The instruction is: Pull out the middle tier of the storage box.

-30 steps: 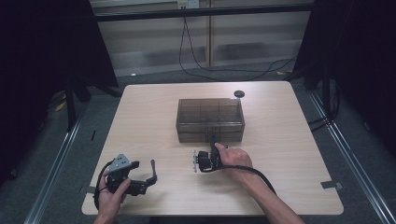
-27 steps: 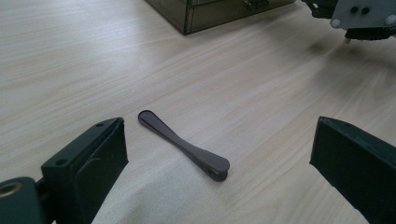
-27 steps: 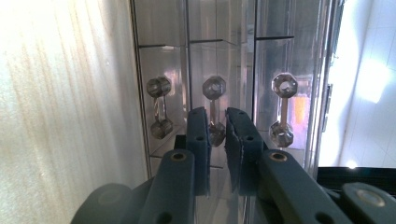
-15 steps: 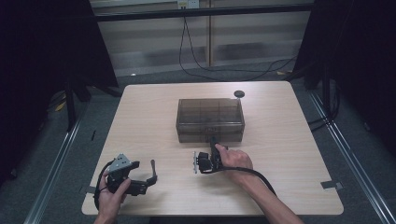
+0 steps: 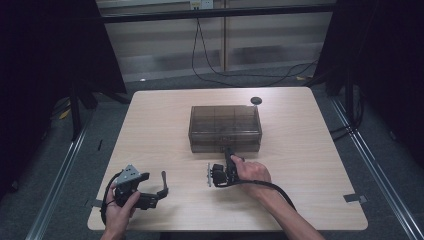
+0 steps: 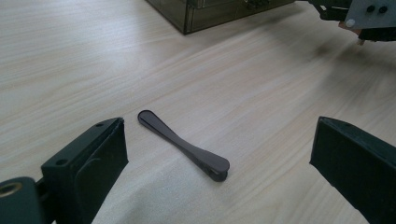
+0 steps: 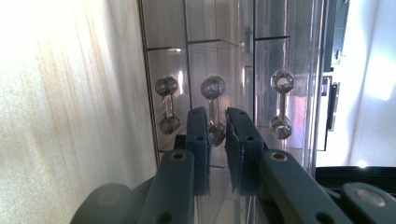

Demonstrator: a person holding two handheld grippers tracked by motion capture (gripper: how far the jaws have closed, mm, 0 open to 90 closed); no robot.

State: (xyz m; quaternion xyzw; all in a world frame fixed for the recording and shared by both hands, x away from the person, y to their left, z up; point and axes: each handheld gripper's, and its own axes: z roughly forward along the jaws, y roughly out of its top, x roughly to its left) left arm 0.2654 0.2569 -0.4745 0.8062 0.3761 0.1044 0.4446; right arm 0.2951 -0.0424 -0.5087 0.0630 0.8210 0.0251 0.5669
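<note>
pale wood table point(image 5: 310, 165) amid dark curtains point(image 5: 45, 55).

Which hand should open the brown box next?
Right. The right gripper is already at the front of the box, jaws nearly closed by its latch. The left gripper waits open, away by a black stick.

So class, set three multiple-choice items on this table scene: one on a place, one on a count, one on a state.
1. Where does the flat black clip lie?
A on the box
B on the table between the left hand-held gripper's jaws
C on the floor

2. How many hand-held grippers are there?
A one
B two
C three

3. How do the left hand-held gripper jaws stand?
A wide open
B shut
C clamped on the box

Answers:
1 B, it rests on bare wood.
2 B, one per hand.
3 A, a broad gap between them.
</note>
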